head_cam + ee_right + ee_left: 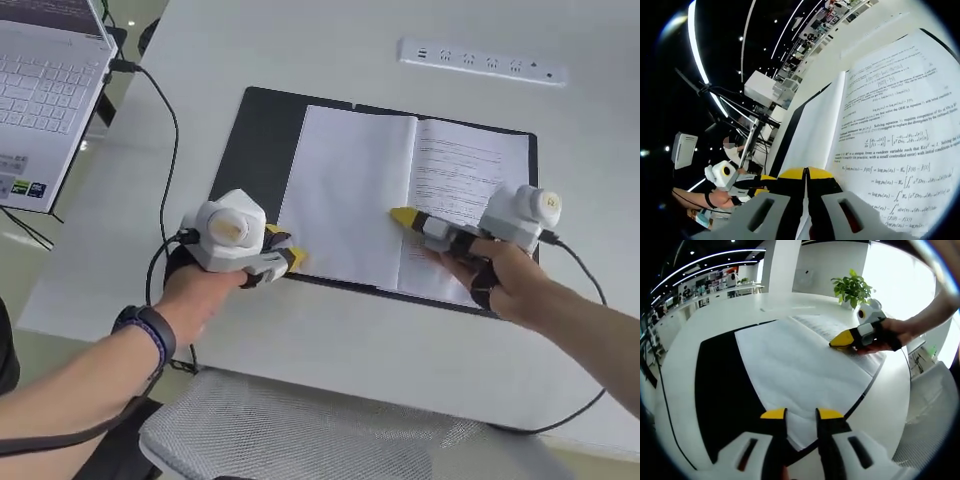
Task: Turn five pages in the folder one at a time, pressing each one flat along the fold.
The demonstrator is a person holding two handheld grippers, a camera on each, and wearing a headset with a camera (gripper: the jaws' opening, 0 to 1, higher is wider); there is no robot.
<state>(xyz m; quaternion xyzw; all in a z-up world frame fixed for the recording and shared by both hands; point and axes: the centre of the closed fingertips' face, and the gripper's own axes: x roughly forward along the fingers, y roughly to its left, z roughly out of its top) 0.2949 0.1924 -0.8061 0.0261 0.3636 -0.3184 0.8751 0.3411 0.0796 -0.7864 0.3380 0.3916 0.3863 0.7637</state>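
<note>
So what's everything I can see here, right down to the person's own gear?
table: one, white, under everything
folder: one, black, open on the table
blank page: one, white, left of the fold
printed page: one, white with text, right of the fold
laptop: one, silver, far left corner
power strip: one, white, beyond the folder
cable: one, black, running from the laptop
chair: one, grey mesh, near edge
plant: one, green, far background
wristband: one, dark, left wrist
left hand-held gripper: one, white with yellow tips, open at the folder's near edge
right hand-held gripper: one, same colours, shut, tip at the fold
</note>
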